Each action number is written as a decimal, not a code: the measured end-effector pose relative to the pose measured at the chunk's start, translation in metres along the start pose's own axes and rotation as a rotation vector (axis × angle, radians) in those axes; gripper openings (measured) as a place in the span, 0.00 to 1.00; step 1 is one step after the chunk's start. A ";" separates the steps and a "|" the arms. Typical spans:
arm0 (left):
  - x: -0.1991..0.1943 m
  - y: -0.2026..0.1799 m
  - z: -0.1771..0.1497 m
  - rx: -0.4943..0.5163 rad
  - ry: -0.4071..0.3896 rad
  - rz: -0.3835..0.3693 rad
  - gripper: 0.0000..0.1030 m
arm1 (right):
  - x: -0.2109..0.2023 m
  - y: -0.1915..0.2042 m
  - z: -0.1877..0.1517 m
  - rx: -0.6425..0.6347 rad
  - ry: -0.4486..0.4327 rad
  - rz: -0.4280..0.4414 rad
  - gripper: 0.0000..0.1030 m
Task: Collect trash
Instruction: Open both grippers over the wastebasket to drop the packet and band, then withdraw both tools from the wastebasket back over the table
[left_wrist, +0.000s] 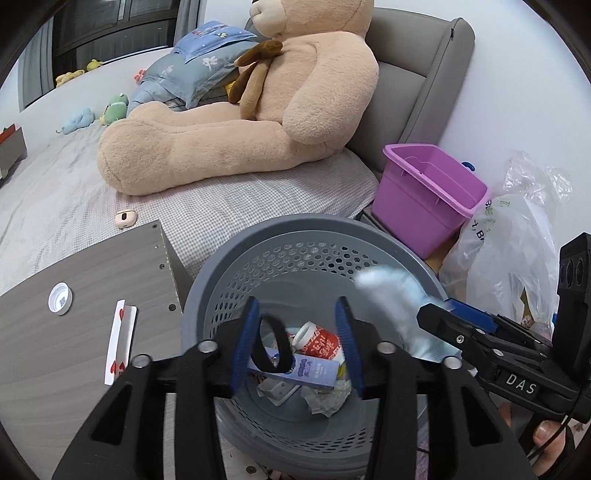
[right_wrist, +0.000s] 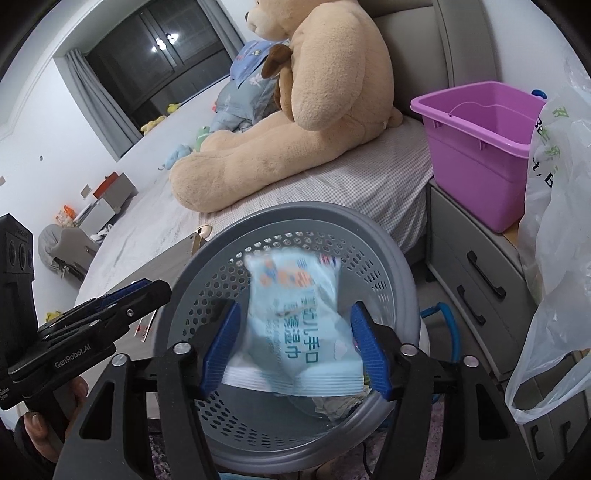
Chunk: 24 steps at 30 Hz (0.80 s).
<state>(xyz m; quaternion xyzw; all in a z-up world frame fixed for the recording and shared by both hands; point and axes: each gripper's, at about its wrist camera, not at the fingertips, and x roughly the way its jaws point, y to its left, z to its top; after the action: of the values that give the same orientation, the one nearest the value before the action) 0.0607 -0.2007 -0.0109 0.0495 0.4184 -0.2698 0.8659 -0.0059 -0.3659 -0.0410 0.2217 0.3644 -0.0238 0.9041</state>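
wipes pack (right_wrist: 295, 325): blurred, loose between my right tongs (right_wrist: 295, 347), jaws apart, not pressing | black band (left_wrist: 271, 345): against one blue pad of my open left tongs (left_wrist: 299, 345) | both over grey perforated bin (left_wrist: 207, 295) holding carton, crumpled paper | bed beyond

1. The basket (left_wrist: 221, 266) stands on the floor between the table (left_wrist: 74, 266) on its left and the nightstand (right_wrist: 480, 258) on its right, with the bed (left_wrist: 258, 192) behind it.
2. A bottle cap (left_wrist: 60, 298) and a playing card (left_wrist: 120, 341) lie on the table.
3. The teddy bear (left_wrist: 258, 122) sits on the bed.
4. The tub (right_wrist: 480, 155) stands on the nightstand, a plastic bag (right_wrist: 554, 277) to its right.
5. A box (left_wrist: 295, 373), a cup (left_wrist: 317, 341) and crumpled paper (left_wrist: 325, 400) lie in the basket.
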 end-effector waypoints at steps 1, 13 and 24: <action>0.000 0.002 0.000 -0.004 -0.001 0.003 0.52 | 0.000 0.000 0.000 0.002 -0.003 -0.002 0.68; -0.006 0.013 -0.005 -0.043 -0.015 0.025 0.64 | 0.002 0.006 -0.005 -0.008 0.007 0.000 0.70; -0.023 0.030 -0.011 -0.090 -0.044 0.056 0.66 | 0.000 0.019 -0.007 -0.026 0.005 0.010 0.72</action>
<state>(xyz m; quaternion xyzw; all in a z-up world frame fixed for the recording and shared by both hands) 0.0566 -0.1620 -0.0054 0.0161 0.4093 -0.2272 0.8835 -0.0071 -0.3462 -0.0383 0.2118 0.3657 -0.0138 0.9062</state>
